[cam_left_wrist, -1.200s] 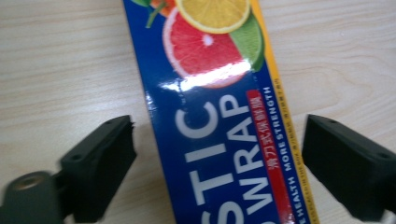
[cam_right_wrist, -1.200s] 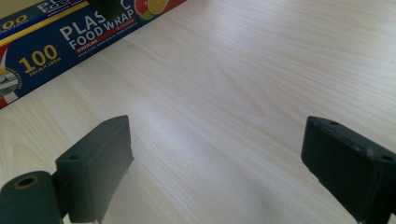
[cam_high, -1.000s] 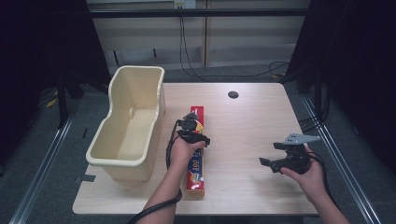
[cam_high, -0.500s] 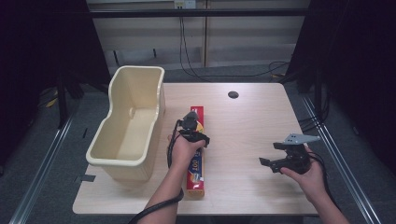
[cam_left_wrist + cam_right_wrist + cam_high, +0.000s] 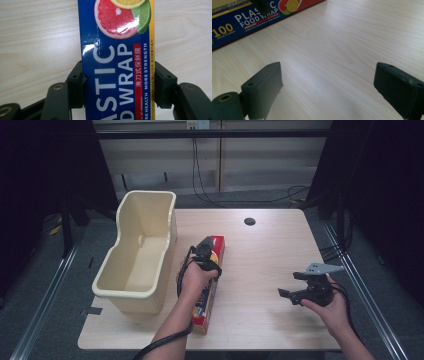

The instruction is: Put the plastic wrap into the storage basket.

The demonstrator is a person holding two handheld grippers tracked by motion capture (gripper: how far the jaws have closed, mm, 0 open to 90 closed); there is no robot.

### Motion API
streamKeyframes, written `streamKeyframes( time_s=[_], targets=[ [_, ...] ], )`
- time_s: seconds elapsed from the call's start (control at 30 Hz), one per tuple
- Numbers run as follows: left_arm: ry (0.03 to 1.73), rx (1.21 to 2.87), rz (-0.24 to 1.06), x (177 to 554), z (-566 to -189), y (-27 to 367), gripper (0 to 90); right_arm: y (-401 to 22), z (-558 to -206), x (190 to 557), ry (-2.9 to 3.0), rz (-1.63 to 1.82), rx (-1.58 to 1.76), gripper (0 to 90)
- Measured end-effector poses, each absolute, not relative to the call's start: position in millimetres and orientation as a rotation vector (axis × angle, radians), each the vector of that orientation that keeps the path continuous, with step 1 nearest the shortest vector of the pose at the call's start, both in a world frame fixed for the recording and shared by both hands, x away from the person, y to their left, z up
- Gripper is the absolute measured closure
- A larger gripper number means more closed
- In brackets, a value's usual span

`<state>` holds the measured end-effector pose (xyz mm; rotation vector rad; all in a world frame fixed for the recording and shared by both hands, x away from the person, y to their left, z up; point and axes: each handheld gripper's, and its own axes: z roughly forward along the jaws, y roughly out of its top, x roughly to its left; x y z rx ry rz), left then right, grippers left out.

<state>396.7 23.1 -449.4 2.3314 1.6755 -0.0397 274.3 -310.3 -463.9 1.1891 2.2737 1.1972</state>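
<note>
A long blue and red plastic food wrap box (image 5: 218,248) lies lengthwise on the table beside the bin. My left gripper (image 5: 206,256) reaches down onto it from above. In the left gripper view the jaws have just been closing on the box (image 5: 117,62), and both pads (image 5: 76,82) now press on its long sides. My right gripper (image 5: 290,285) is held low over the right part of the table, apart from the box. Its jaws (image 5: 329,85) stand wide open over bare wood, and the box (image 5: 249,17) lies farther off in that view.
A tall cream plastic bin (image 5: 131,301) stands at the table's left edge, close beside the box. A dark round hole (image 5: 249,221) marks the far middle of the wooden table (image 5: 265,255). Cables trail from both grippers.
The left hand stays over the box with hardly any shift in the high view. The right hand has kept still.
</note>
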Motion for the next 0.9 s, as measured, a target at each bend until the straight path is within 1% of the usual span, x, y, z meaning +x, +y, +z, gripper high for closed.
streamKeyframes(
  time_s=[0.03,0.13,0.2,0.37,0.4,0.47,0.67,0.77,0.9],
  targets=[
    [1.68,2.345,-0.063,396,-445,23,40.5,-310,-464,274,2.273,1.193,1.187,7.0],
    [1.668,2.376,-0.077,397,-438,24,40.6,-309,-465,275,2.279,1.187,1.182,7.0],
    [1.682,2.367,-0.089,397,-432,25,40.6,-309,-465,275,2.277,1.187,1.18,6.1],
    [1.648,2.366,-0.09,397,-414,26,40.6,-308,-465,275,2.287,1.186,1.181,5.0],
    [1.639,2.375,-0.102,397,-405,27,40.6,-308,-465,275,2.288,1.192,1.176,4.8],
    [1.638,2.373,-0.107,398,-401,27,40.6,-308,-465,275,2.288,1.19,1.176,4.4],
    [1.645,2.393,-0.101,401,-373,31,40.6,-308,-465,274,2.284,1.197,1.18,3.7],
    [1.636,2.397,-0.095,402,-367,33,40.6,-308,-465,275,2.288,1.196,1.182,3.1],
    [1.629,2.387,-0.124,404,-354,36,40.6,-308,-465,274,2.287,1.199,1.176,3.0]
  ],
)
